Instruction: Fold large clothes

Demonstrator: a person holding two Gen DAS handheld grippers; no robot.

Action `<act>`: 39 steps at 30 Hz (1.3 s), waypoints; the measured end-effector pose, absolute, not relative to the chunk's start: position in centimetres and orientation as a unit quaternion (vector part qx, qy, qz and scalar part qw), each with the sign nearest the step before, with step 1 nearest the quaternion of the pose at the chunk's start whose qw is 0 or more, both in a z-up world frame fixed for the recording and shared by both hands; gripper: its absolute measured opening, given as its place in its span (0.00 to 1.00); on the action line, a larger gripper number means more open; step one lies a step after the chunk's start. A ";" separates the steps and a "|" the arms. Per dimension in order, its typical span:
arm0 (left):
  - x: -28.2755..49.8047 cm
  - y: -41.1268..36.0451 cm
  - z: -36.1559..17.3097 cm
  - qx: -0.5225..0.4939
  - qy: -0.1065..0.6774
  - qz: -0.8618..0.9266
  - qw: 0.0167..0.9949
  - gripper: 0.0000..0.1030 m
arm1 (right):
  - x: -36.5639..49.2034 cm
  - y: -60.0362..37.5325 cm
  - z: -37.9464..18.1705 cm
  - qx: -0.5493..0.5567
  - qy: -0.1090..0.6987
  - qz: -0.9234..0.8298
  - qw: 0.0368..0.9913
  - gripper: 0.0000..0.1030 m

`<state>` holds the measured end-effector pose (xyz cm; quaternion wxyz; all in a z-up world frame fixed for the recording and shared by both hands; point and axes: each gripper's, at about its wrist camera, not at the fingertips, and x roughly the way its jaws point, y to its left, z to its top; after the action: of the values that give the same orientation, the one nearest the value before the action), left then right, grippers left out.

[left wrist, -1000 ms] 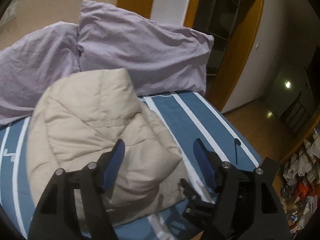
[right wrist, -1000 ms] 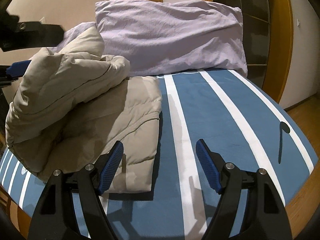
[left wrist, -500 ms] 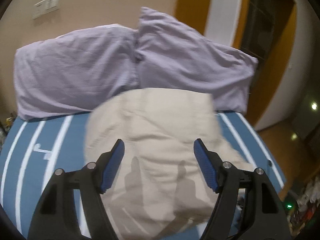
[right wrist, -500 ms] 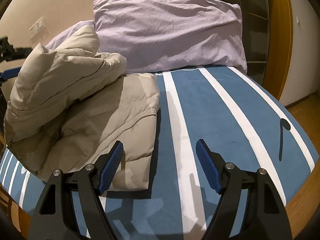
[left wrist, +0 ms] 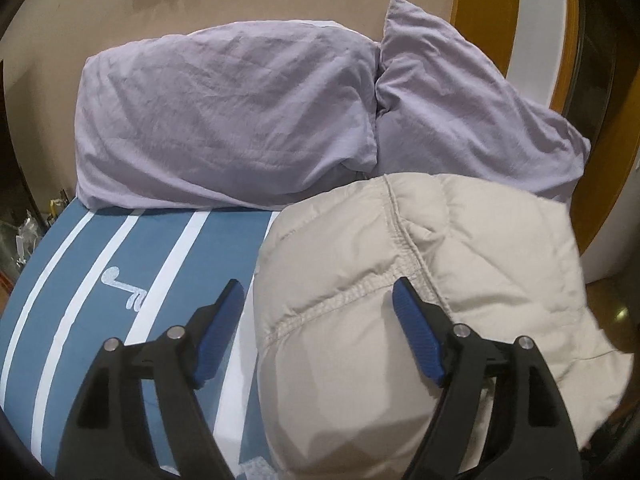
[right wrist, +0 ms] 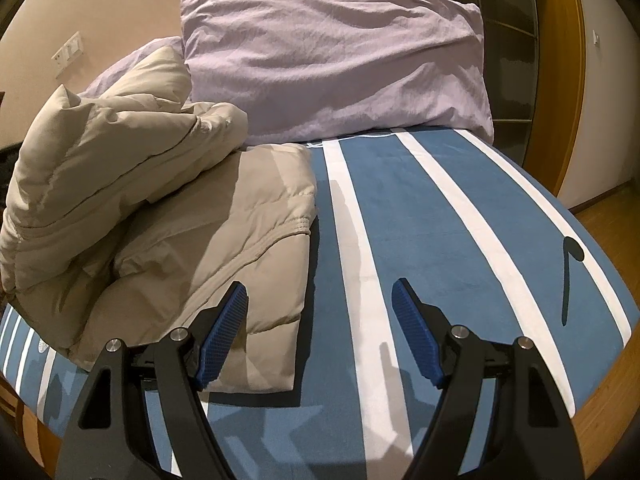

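Note:
A beige puffer jacket [left wrist: 420,280] lies folded and bunched on the blue bed with white stripes [left wrist: 132,264]. My left gripper [left wrist: 318,304] is open and empty, just above the jacket's near left edge. In the right wrist view the jacket [right wrist: 160,216] fills the left side, its upper layer puffed up over a flat lower layer. My right gripper [right wrist: 320,304] is open and empty, low over the bed [right wrist: 440,220], its left finger beside the jacket's near right corner.
Two lilac pillows [left wrist: 224,116] [right wrist: 336,72] lean against the wall at the head of the bed. A wooden door frame [right wrist: 560,80] and dark shelves stand to the right. The bed's right edge drops to a wooden floor [right wrist: 608,208].
My left gripper has swung left, from the jacket's right side to its left edge, so the left pillow and wall socket show now. The right gripper has barely moved. The jacket has settled a little.

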<state>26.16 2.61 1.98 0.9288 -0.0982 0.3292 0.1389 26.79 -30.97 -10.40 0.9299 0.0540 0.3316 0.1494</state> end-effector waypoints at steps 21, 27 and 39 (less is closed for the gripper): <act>27.4 -0.5 -2.1 -0.110 0.304 0.103 0.941 0.75 | 30.0 -31.7 -3.3 0.057 0.286 0.135 0.947 0.74; 26.8 -1.7 -2.8 -0.102 0.293 0.084 0.947 0.76 | 31.0 -27.0 0.1 0.054 0.267 0.184 0.944 0.74; 26.1 -3.1 -3.5 -0.098 0.285 0.062 0.952 0.75 | 34.1 -19.4 1.2 0.036 0.269 0.202 0.941 0.69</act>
<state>26.15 -3.15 -3.51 0.9516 -0.0977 0.2847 0.0619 34.08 -19.37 1.21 0.9410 0.0357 0.2692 0.2018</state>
